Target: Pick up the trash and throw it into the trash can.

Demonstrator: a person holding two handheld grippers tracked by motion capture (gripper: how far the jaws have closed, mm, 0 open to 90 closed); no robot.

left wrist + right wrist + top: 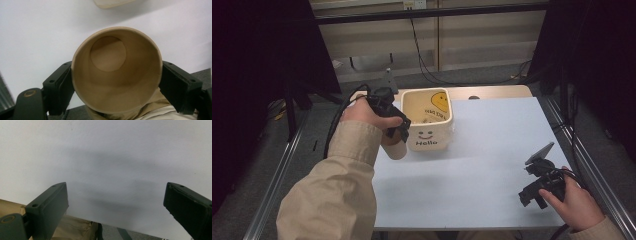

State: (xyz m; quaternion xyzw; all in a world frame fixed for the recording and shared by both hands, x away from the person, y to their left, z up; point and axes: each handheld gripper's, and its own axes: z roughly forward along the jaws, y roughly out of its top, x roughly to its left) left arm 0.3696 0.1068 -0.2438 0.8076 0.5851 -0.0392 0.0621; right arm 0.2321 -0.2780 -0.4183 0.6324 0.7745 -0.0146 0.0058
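A tan paper cup (116,70) sits between the two black jaws of my left gripper (116,87), which is shut on its sides; I look straight into its empty inside. In the high view the cup (394,147) hangs below my left gripper (395,134), just left of a cream square container (428,119) marked "Hello" with a smiley face. Something small lies inside that container, too dim to name. My right gripper (532,196) is held low over the table's front right, and its jaws stand wide open with nothing between them over the white table (107,157).
The white table top (492,150) has metal rails along both sides. A dark curtain and cables stand behind the far edge. A beige sleeve (337,190) crosses the table's left front.
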